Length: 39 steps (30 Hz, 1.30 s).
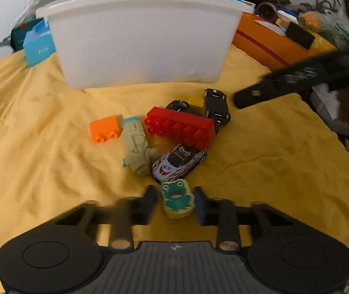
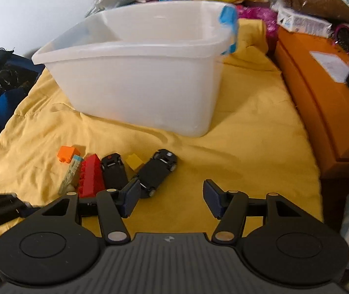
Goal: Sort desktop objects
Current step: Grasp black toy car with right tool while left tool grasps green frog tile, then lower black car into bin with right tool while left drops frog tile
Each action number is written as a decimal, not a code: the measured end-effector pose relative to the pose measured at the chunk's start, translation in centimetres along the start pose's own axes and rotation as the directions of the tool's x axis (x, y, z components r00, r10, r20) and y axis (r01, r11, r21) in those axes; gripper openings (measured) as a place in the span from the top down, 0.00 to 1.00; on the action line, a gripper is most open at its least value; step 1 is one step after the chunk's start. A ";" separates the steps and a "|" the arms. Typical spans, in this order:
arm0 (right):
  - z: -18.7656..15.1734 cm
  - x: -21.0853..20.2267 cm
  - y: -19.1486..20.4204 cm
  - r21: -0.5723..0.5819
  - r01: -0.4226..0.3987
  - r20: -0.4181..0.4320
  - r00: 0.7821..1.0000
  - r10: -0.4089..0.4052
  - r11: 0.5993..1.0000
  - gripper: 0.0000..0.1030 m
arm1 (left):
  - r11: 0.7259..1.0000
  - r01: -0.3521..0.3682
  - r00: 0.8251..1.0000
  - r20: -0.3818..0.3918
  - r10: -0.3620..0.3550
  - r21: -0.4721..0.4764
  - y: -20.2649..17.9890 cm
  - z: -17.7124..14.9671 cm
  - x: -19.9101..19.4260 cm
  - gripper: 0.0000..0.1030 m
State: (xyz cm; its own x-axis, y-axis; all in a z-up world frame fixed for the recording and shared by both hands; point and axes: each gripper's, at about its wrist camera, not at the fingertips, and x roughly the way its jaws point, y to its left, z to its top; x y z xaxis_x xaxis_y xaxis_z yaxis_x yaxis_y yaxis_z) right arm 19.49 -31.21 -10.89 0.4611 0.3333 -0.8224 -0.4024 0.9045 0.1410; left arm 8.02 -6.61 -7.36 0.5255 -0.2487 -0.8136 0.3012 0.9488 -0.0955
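Two tools over a yellow cloth (image 1: 39, 127). Left tool (image 1: 175, 202): fingers part-spread, straddling a frog block (image 1: 177, 199); pads close beside it, contact not clear, left finger smeared by blur. Right tool (image 2: 172, 197): spread wide, nothing between the fingers, low over bare cloth, its left pad just in front of a black toy car (image 2: 156, 171). Toy heap beyond the frog: red brick (image 1: 180, 127), orange brick (image 1: 104, 128), white racing car (image 1: 179, 161), pale green figure (image 1: 137, 147). White bin (image 1: 140, 41) behind; inside unseen from left view. Yellow brick (image 1: 196, 101) mostly hidden.
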 end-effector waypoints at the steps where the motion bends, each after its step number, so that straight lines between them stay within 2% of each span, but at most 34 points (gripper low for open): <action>1: 0.1 0.5 0.2 0.004 -0.001 -0.005 1.000 0.001 1.000 0.41 | 1.000 0.007 1.000 0.004 -0.007 -0.006 0.4 -0.1 -0.3 0.72; 4: 0.2 1.9 0.9 0.019 -0.008 -0.033 0.999 0.008 1.000 0.44 | 1.000 -0.009 1.000 0.021 0.009 -0.019 1.2 -0.8 -1.7 0.72; 8: 0.3 3.5 1.5 0.037 0.022 -0.042 0.999 -0.020 0.999 0.48 | 0.998 -0.023 0.999 0.036 0.025 -0.058 2.8 -1.7 -3.1 0.72; 9: 0.4 3.7 1.5 0.045 0.027 -0.037 0.999 -0.025 0.999 0.52 | 0.997 -0.025 0.999 0.043 0.028 -0.070 3.0 -1.8 -3.4 0.72; 10: 0.4 3.9 1.6 0.050 0.033 -0.041 0.999 -0.031 0.998 0.59 | 0.996 -0.024 0.998 0.049 0.028 -0.081 3.2 -1.9 -3.8 0.72; 13: 0.0 3.7 1.5 0.034 0.023 -0.035 0.999 -0.021 0.999 0.66 | 0.996 -0.018 0.997 0.070 0.024 -0.088 3.5 -1.6 -4.7 0.72; 18: -1.9 0.8 1.4 0.019 -0.006 0.003 1.000 0.006 1.000 0.66 | 0.994 0.004 0.992 0.122 0.010 -0.112 4.1 -0.1 -5.7 0.72; 23: -1.7 -4.1 -0.1 0.028 -0.046 0.077 0.996 0.044 0.999 0.66 | 0.992 0.021 0.984 0.176 0.002 -0.126 4.7 2.4 -7.1 0.72; 28: 1.3 -9.1 0.0 -0.015 -0.095 0.182 0.979 0.096 0.995 0.66 | 0.993 0.018 0.974 0.228 0.010 -0.117 5.4 6.2 -9.1 0.72; 32: 5.5 -11.5 -0.1 -0.031 -0.129 0.232 0.963 0.133 0.991 0.66 | 0.993 0.028 0.971 0.240 -0.001 -0.110 6.4 10.3 -10.2 0.72; 35: 9.0 -12.1 -0.6 -0.028 -0.142 0.243 0.959 0.144 0.989 0.66 | 0.995 0.025 0.968 0.251 0.000 -0.098 7.0 13.3 -10.7 0.72; 39: 12.6 -11.3 -1.2 -0.013 -0.150 0.213 0.966 0.149 0.989 0.66 | 0.997 0.023 0.970 0.242 -0.005 -0.071 7.4 17.5 -10.5 0.71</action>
State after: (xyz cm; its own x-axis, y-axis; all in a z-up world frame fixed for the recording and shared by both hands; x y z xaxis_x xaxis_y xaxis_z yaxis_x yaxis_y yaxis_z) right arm 24.72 -32.76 5.13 0.5536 0.5135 -0.6557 -0.4775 0.8407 0.2553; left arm 18.67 -0.38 10.47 0.7006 -0.2933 -0.6505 0.2560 0.9542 -0.1545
